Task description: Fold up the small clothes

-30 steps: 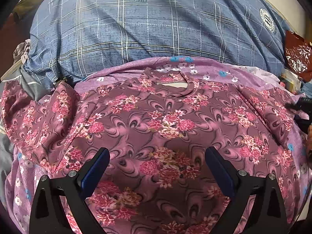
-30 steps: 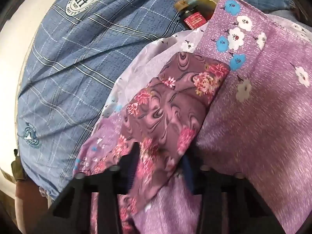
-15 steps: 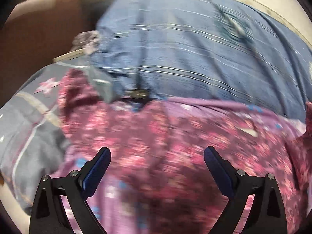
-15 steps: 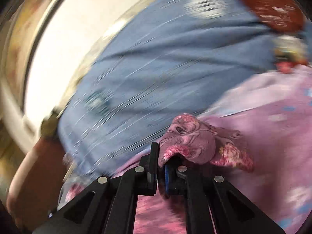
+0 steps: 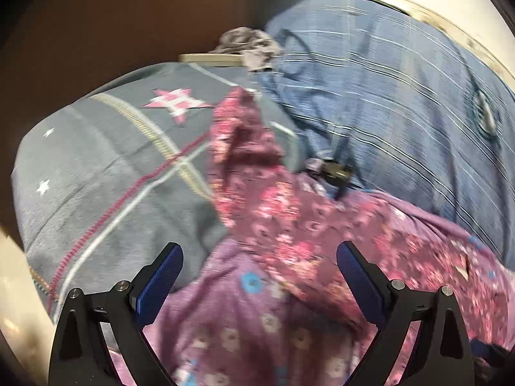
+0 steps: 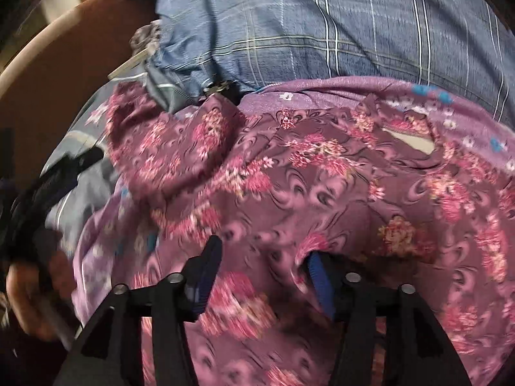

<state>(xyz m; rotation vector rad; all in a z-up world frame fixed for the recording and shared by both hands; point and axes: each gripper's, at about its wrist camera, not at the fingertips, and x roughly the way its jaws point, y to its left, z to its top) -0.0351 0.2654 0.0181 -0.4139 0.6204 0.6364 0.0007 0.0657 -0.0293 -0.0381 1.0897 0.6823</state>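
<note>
The left gripper (image 5: pixel 259 276) hangs with its blue pads spread wide, nothing between them, over the near-left corner of the work. Just ahead of it and running off to its right lies the maroon floral top (image 5: pixel 289 222), with one sleeve (image 5: pixel 238 135) flung forward and rumpled onto the grey star-print quilt (image 5: pixel 106 160) to the left. Underneath, right below the pads, shows the lilac flowered sheet (image 5: pixel 244 308).

Over to the right gripper (image 6: pixel 262 268): its jaws stand partly apart, and a hump of the top's fabric rides up against the right-hand pad, but the blur makes it impossible to say whether any cloth is pinched. From here the garment (image 6: pixel 338 199) spreads ahead and to the right, neckline (image 6: pixel 415 138) far right. The unfolded sleeve (image 6: pixel 161 141) sits ahead-left, near the blue checked pillow (image 6: pixel 322 22).

Where does that leave the fold? Early going, I'd say. The body lies broadly flat but wrinkled, and the far sleeve is visibly not tucked in. Still to come, by my reckoning: bring that sleeve across the body, then fold the length over and square it up.
</note>
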